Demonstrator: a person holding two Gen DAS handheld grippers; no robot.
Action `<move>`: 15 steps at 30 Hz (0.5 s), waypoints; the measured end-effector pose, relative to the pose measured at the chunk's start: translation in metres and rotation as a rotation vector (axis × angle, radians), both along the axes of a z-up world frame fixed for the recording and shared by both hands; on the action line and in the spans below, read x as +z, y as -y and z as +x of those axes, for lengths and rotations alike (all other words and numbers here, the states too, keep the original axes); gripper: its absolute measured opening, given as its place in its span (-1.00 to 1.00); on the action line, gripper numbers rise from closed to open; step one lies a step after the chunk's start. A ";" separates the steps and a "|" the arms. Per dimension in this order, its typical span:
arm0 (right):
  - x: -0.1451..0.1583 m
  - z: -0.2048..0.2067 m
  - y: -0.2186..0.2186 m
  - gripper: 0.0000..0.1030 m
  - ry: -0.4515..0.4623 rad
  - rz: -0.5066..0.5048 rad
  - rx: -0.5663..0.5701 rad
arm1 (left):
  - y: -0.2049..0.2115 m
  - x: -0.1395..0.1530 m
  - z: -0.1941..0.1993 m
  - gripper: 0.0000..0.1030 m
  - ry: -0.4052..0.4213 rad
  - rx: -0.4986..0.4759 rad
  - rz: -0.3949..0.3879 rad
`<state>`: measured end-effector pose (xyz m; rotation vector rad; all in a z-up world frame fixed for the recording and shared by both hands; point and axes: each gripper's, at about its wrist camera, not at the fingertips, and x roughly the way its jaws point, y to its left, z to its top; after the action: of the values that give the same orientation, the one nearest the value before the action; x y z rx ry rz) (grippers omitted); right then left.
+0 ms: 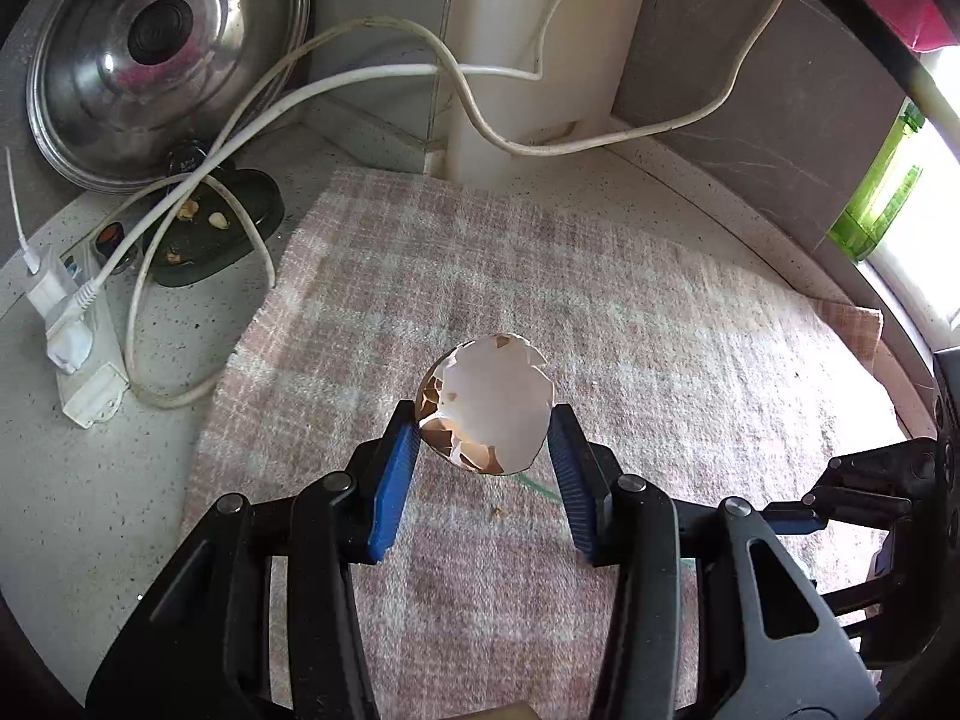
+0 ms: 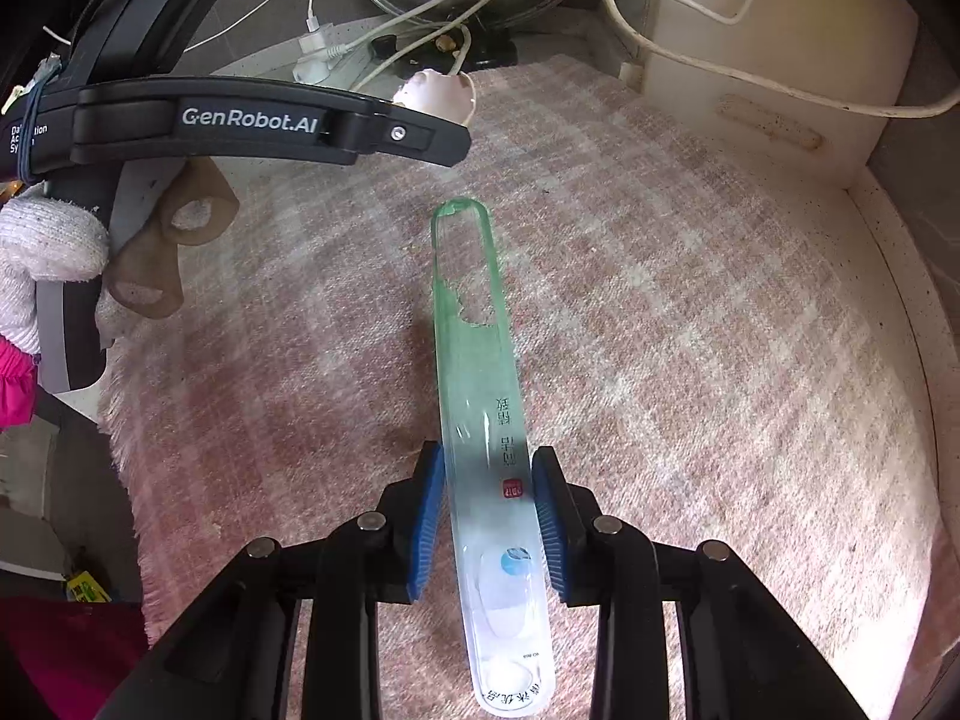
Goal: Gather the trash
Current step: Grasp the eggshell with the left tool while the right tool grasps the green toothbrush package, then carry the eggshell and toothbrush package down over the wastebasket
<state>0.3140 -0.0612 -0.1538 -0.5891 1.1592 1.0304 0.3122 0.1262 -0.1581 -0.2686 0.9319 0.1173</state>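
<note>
My left gripper point(image 1: 483, 429) is shut on a broken eggshell point(image 1: 489, 405), white inside and brown outside, held above the pink checked cloth point(image 1: 630, 312). The eggshell also shows in the right wrist view point(image 2: 441, 93), beyond the left gripper's body point(image 2: 252, 123). My right gripper point(image 2: 487, 468) is shut on a long clear green-tinted plastic toothbrush package point(image 2: 480, 396), torn open near its far end, pointing away over the cloth point(image 2: 690, 330). A small crumb point(image 1: 497, 512) lies on the cloth below the eggshell.
A steel pot lid point(image 1: 162, 54) leans in the back left corner. A dark dish with scraps point(image 1: 210, 228), a white power strip point(image 1: 72, 324) and white cables point(image 1: 384, 72) lie at the left. A green bottle point(image 1: 882, 186) stands at the right. A white board point(image 2: 780, 60) leans against the back wall.
</note>
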 end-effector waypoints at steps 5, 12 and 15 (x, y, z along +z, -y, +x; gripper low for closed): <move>0.018 -0.018 0.023 -0.42 -0.010 0.038 -0.061 | 0.009 0.023 -0.036 -0.13 0.032 0.006 -0.007; 0.037 -0.042 0.049 -0.42 -0.023 0.079 -0.154 | 0.028 0.039 -0.080 -0.13 0.047 -0.025 -0.014; 0.041 -0.047 0.058 -0.42 -0.034 0.101 -0.196 | 0.038 0.041 -0.099 -0.13 0.047 -0.040 -0.016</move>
<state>0.2665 -0.1195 -0.1126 -0.3714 1.1631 0.9271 0.2135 0.0881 -0.1169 -0.2667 0.8915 0.0669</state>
